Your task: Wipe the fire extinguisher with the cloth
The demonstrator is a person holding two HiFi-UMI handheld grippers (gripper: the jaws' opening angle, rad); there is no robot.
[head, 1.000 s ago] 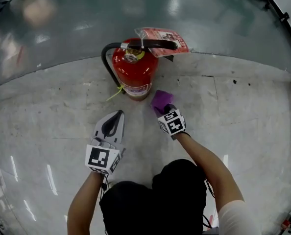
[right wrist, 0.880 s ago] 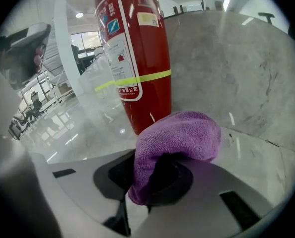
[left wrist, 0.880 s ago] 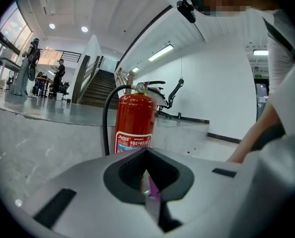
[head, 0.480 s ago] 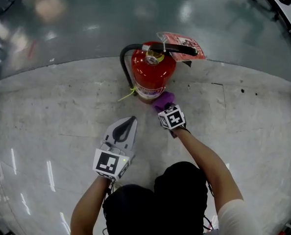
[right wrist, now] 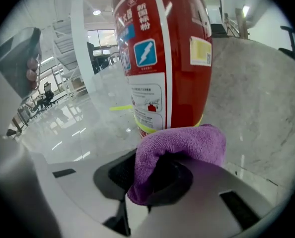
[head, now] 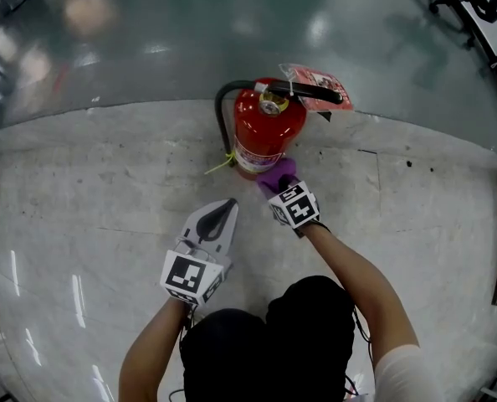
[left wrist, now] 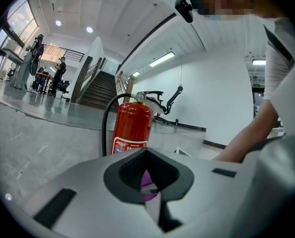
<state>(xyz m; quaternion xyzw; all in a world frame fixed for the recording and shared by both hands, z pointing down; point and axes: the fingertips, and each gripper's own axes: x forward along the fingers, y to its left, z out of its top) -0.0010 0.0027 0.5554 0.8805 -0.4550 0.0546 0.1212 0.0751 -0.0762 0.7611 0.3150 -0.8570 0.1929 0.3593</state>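
Now | right claw, frame centre: clamped shut on purple cloth | cloth: bunched over claw tips, up against lower body of red fire extinguisher | extinguisher: upright on floor, upper centre of frame | left claw: closed, holding nothing, lower left of extinguisher, apart from it

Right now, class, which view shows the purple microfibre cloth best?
The right gripper view: the purple microfibre cloth sits large and central, gripped by the right tool, before the red fire extinguisher. The head view shows a small purple patch; the left gripper view, a sliver.
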